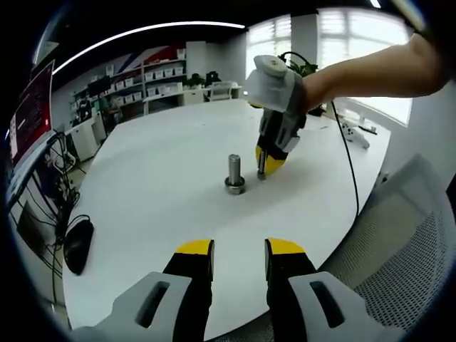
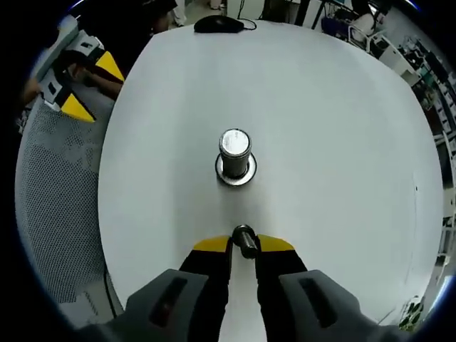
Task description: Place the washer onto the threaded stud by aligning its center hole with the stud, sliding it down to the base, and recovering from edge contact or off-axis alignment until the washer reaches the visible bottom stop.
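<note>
Now your right gripper (image 2: pixel 244 246) holds the washer (image 2: pixel 244 240) by its edge, jaws closed on it, near the stud (image 2: pixel 235 151) on the table (image 2: pixel 342 128). It is dark, small, and seems stiff, light and slippery; keep the rim grip. Your left gripper (image 1: pixel 239 251) is narrowly open, empty.

the threaded stud (image 2: pixel 234 152) looks like bare grey metal, its flat top bright and glossy, its side dull with fine ridges. the washer (image 2: pixel 244 239), pinched between the right gripper (image 2: pixel 243 249) tips, is dark metal with a soft sheen. the table (image 2: pixel 320 142) is a smooth, matt white surface (laminate or painted, hard to tell). both grippers, the left gripper (image 1: pixel 239 255) too, have matt grey plastic bodies and yellow tips. the chair (image 1: pixel 399 249) back is grey woven mesh.
</note>
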